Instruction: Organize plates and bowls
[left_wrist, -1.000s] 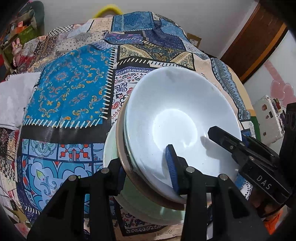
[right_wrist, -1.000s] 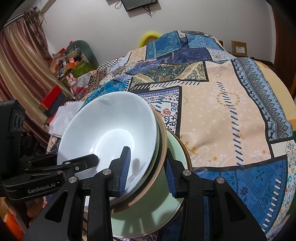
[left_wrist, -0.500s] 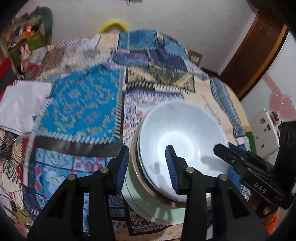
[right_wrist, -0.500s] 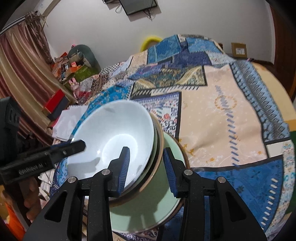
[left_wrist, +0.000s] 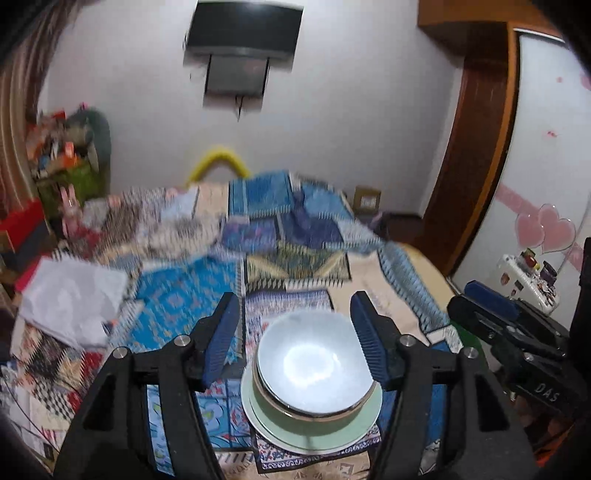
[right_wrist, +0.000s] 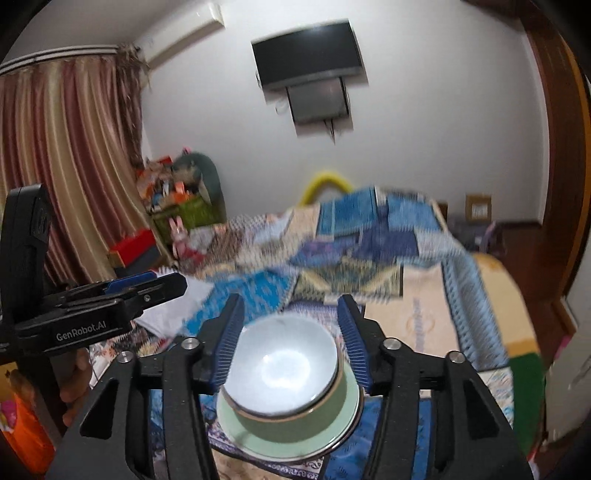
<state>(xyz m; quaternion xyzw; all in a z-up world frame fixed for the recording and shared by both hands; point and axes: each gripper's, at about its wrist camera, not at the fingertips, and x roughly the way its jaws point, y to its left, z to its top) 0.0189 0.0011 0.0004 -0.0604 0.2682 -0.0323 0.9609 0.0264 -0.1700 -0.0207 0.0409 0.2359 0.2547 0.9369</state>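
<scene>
A white bowl (left_wrist: 314, 360) (right_wrist: 282, 363) sits nested in a green bowl (right_wrist: 295, 424) on a pale green plate (left_wrist: 310, 434) (right_wrist: 258, 443), all stacked on the patchwork cloth. My left gripper (left_wrist: 295, 339) hovers above and behind the stack, its jaws opening, nothing between the blue pads. My right gripper (right_wrist: 290, 341) hangs likewise over the stack, jaws opening and holding nothing. Each gripper appears in the other's view: the right one (left_wrist: 517, 332) at the right edge, the left one (right_wrist: 110, 302) at the left edge.
The patchwork cloth (left_wrist: 184, 306) covers a wide surface. White crumpled paper (left_wrist: 70, 302) lies at its left. Clutter and boxes (right_wrist: 173, 199) stand by the curtain (right_wrist: 66, 166). A screen (right_wrist: 306, 59) hangs on the far wall. A wooden door frame (left_wrist: 476, 147) is at the right.
Both grippers let go of the stacked bowls' rims, opened and rose, tilting up toward the room. The stack now rests level on the cloth, smaller in both views.
</scene>
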